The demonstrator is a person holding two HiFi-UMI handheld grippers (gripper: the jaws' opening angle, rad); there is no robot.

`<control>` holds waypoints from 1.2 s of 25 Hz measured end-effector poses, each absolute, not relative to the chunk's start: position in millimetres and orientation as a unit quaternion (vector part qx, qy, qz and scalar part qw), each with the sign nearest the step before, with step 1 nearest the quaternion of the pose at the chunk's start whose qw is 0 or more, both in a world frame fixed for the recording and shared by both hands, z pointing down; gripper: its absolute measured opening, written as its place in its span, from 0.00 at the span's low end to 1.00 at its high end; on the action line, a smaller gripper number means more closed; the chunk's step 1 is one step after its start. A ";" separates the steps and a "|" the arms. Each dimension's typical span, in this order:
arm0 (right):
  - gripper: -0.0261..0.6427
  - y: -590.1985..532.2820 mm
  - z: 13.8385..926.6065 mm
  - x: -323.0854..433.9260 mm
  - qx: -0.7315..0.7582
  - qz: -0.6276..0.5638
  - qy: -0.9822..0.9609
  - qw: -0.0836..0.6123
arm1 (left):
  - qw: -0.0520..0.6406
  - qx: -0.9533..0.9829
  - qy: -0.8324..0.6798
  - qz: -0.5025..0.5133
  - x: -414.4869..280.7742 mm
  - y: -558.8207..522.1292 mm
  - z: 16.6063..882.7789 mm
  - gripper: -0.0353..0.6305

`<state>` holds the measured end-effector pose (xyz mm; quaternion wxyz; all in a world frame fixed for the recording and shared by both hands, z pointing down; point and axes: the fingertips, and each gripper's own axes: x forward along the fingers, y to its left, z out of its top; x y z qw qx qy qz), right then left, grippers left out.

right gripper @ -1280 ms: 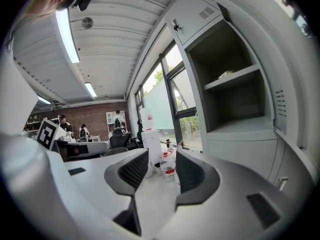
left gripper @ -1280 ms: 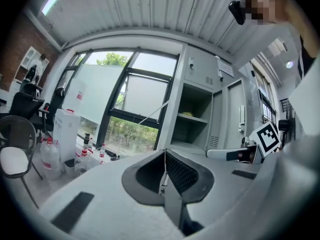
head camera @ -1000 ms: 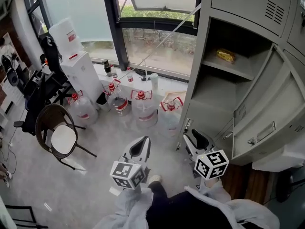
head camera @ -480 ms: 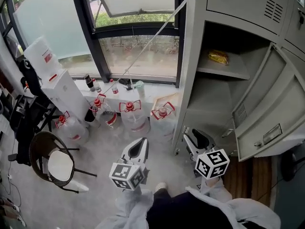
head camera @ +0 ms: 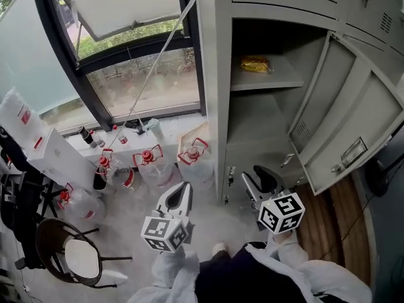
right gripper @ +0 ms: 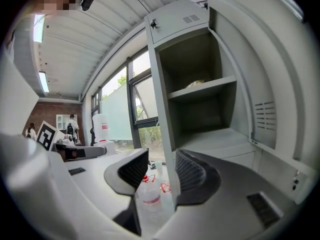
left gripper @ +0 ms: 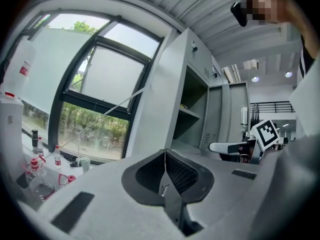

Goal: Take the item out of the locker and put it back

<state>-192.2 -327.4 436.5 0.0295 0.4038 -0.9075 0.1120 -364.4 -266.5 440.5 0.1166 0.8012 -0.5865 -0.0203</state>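
Nearest the person, the two marker cubes (head camera: 281, 212) are sitting just above the white sleeves (head camera: 170, 276), and both tools are being held low in front of the body. The left tongs (left gripper: 164, 156) are pressing their jaws together with nothing between them. They are pointing out toward the water jugs (head camera: 146, 166) standing on the floor below the window (head camera: 145, 81), and look to be taking no part in the reach.

The right tongs (right gripper: 161, 159) are holding their jaws apart and are carrying nothing. Only a distant jug and the locker's front edge are showing through the gap. These tongs are pointing at the foot of the locker (head camera: 214, 106), near its lower compartment. The door (head camera: 353, 131) is hanging wide open to the right, so nothing is barring the way in.

Farther up and deeper in, the yellow packet (head camera: 255, 64) is lying on the upper shelf (head camera: 271, 81), toward the back and well apart from both tongs.

By the look of it, the person is standing at the very start of the take-out step, since the item is not yet gripped. The next move is likely calling for the right tongs to rise to shelf height, pass in over the shelf's front lip with the jaws kept wide, and settle either side of the packet. The packet is probably soft, so a gentle squeeze should do. The tongs will also need to keep clear of the door's edge on the way in and out.
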 end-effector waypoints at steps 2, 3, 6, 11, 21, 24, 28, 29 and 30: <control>0.29 -331.2 432.9 -181.3 0.423 0.107 -0.899 0.027 | 0.120 0.812 -0.571 -0.022 -355.6 -272.8 441.3 0.07; 0.29 -333.2 430.4 -176.7 0.431 0.103 -0.896 0.027 | 0.121 0.816 -0.564 -0.023 -350.7 -275.5 441.0 0.07; 0.29 -342.8 416.2 -166.6 0.448 0.086 -0.889 0.024 | 0.122 0.827 -0.548 -0.027 -337.8 -285.8 436.3 0.07; 0.29 -371.7 369.5 -156.9 0.463 0.041 -0.885 0.005 | 0.110 0.839 -0.533 -0.035 -325.0 -307.2 422.1 0.07; 0.29 -445.6 272.9 -156.7 0.466 -0.029 -0.884 -0.030 | 0.088 0.835 -0.541 -0.047 -323.6 -348.8 392.9 0.07; 0.29 -475.3 252.4 -154.1 0.475 -0.036 -0.879 -0.035 | 0.092 0.830 -0.548 -0.052 -326.1 -359.8 393.1 0.07; 0.29 -509.5 235.9 -154.4 0.483 -0.035 -0.875 -0.023 | 0.093 0.828 -0.551 -0.054 -325.1 -370.6 392.5 0.07; 0.29 -517.9 234.1 -154.2 0.486 -0.032 -0.873 -0.017 | 0.092 0.828 -0.551 -0.055 -324.7 -373.3 390.9 0.07; 0.29 -526.5 233.5 -153.8 0.491 -0.027 -0.871 -0.011 | 0.090 0.827 -0.552 -0.056 -324.6 -375.9 389.1 0.07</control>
